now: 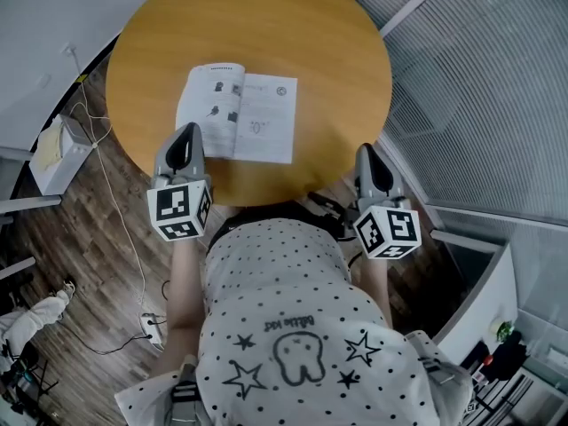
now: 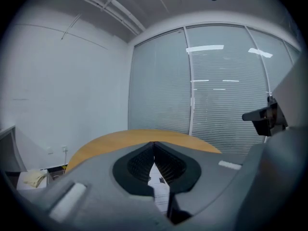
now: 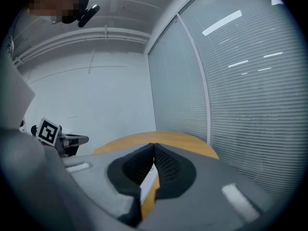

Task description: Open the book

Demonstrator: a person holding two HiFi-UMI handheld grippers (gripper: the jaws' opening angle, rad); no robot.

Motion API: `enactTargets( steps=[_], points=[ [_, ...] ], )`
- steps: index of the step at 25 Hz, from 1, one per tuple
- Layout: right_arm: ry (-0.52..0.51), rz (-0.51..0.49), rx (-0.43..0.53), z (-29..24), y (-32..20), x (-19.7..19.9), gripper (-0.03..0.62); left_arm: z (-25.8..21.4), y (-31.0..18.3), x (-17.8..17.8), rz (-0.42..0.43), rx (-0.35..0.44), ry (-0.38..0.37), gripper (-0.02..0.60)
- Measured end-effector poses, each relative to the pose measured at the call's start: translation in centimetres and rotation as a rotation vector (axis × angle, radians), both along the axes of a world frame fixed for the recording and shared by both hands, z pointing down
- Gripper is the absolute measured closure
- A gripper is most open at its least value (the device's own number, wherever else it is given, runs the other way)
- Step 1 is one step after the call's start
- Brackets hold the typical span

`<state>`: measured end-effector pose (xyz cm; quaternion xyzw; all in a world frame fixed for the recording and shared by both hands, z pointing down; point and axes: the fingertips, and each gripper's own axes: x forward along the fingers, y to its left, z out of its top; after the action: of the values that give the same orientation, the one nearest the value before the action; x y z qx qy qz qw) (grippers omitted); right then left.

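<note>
The book (image 1: 238, 114) lies open and flat on the round wooden table (image 1: 328, 51), white pages up, near the table's front left. My left gripper (image 1: 187, 131) hovers over the book's near left corner, jaws shut with nothing between them. In the left gripper view its tips (image 2: 154, 143) meet, and a strip of the book (image 2: 161, 186) shows below them. My right gripper (image 1: 366, 152) is at the table's front right edge, away from the book, also shut and empty. In the right gripper view its tips (image 3: 154, 146) touch, with the book's edge (image 3: 149, 182) beyond.
A glass wall with blinds (image 1: 479, 87) runs along the right. On the wooden floor at the left are a white box (image 1: 58, 149), cables (image 1: 115, 211) and a power strip (image 1: 151, 327). A white cabinet (image 1: 484, 300) stands at the lower right.
</note>
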<state>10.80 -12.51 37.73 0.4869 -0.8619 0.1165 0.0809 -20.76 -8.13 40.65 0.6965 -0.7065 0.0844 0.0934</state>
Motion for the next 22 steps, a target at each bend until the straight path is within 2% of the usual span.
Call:
enactTargets(
  steps=[5, 9, 22],
  points=[
    [-0.012, -0.013, -0.003, 0.0, 0.5, -0.9, 0.591, -2.4, 0.8, 2.8, 0.070, 0.044, -0.044, 0.571],
    [-0.033, -0.019, -0.003, -0.3, 0.5, -1.4, 0.591, -4.2, 1.5, 4.4, 0.114, 0.069, -0.036, 0.571],
    [-0.019, -0.040, 0.009, -0.6, 1.1, -3.0, 0.591, -6.8, 2.4, 5.9, 0.166, 0.118, 0.009, 0.571]
  ],
)
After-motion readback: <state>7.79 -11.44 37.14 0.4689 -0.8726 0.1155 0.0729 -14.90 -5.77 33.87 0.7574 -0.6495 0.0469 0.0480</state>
